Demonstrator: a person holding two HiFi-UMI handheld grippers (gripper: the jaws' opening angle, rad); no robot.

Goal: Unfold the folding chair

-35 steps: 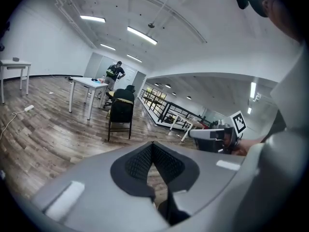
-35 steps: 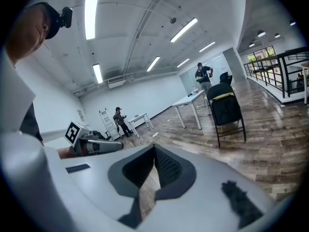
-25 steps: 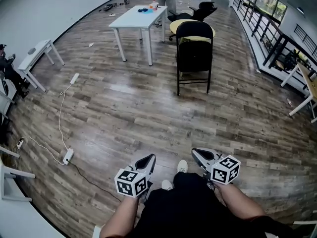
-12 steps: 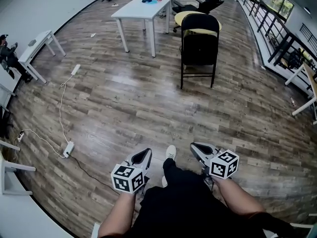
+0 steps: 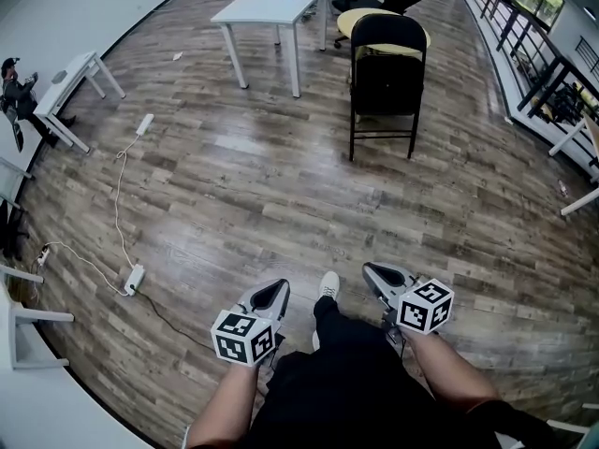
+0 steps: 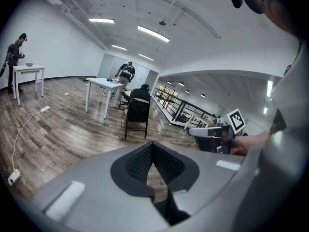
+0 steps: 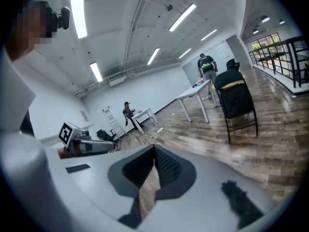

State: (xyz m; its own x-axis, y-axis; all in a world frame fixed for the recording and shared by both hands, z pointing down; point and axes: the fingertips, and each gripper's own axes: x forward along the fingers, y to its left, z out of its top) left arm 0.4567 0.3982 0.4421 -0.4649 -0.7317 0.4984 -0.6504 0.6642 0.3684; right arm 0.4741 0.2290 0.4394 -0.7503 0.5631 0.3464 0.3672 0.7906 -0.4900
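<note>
nearest, the person's black-trousered legs and one white shoe (image 5: 327, 286) sit between the two grippers, both held low over the wood floor (image 5: 281, 195). the left gripper (image 5: 271, 297) has its jaws pressed together with nothing in them. the right gripper (image 5: 384, 277) is likewise closed and empty. neither touches anything.

ahead of them the floor lies wide and bare right up to the folding chair (image 5: 386, 73), which stands upright well apart from both grippers, its seat seeming flat against the frame. to the left a white cable (image 5: 117, 204) and power strip (image 5: 134, 279) trail along the floor toward the wall. a small white table (image 5: 70, 87) stands by that wall. just left of the chair stands a larger white table (image 5: 276, 3), and a black railing (image 5: 524, 36) edges the room on the right.

only the head view shows the legs and shoe. the left gripper view alone shows a person (image 6: 126, 72) at the larger table. the right gripper view alone shows a ladder (image 7: 110, 120) by the far wall.
</note>
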